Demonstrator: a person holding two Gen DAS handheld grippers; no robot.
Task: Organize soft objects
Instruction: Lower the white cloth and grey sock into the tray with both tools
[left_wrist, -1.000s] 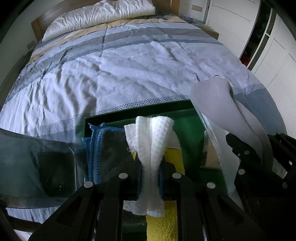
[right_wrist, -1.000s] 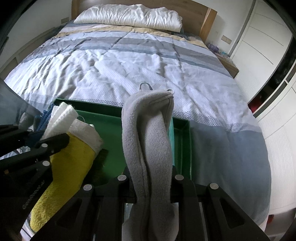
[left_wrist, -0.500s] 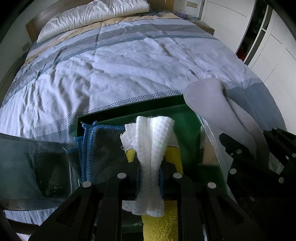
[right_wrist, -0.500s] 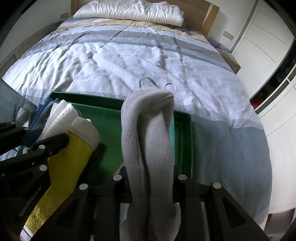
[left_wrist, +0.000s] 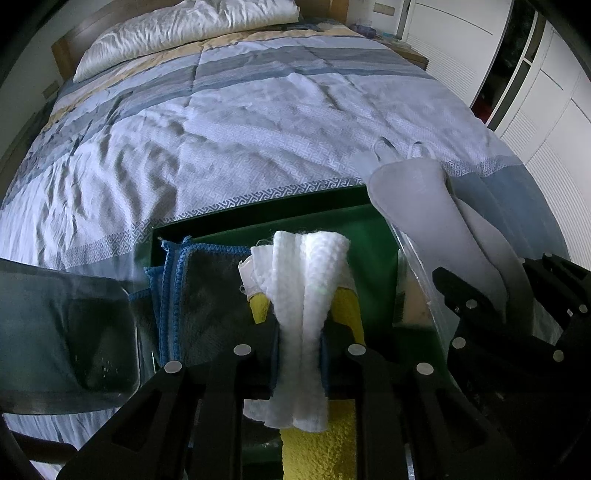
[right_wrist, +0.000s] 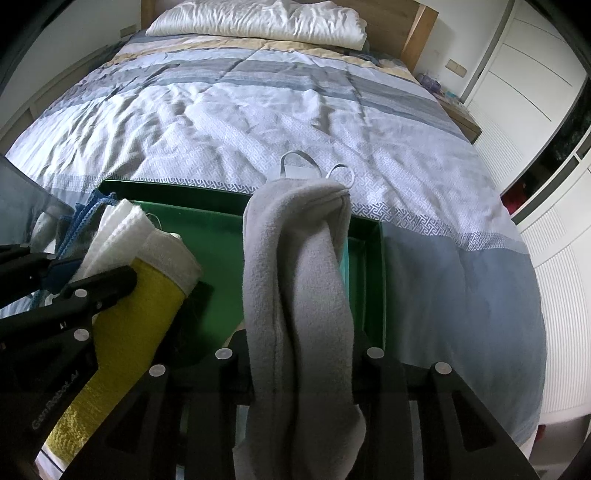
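The left gripper (left_wrist: 300, 354) is clenched on a white cloth (left_wrist: 304, 291) wrapped over a yellow towel (right_wrist: 122, 332), above the near part of the green box (right_wrist: 225, 254) at the bed's (right_wrist: 236, 110) foot edge. The right gripper (right_wrist: 301, 354) is opening around the gray towel (right_wrist: 295, 280), best released low over the box's bare right side, short of its far wall.

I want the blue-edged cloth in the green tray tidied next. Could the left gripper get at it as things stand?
Probably not yet. The left gripper is shut on a white waffle cloth, so its jaws are occupied. The blue-edged cloth lies uncovered just beside it in the green tray.
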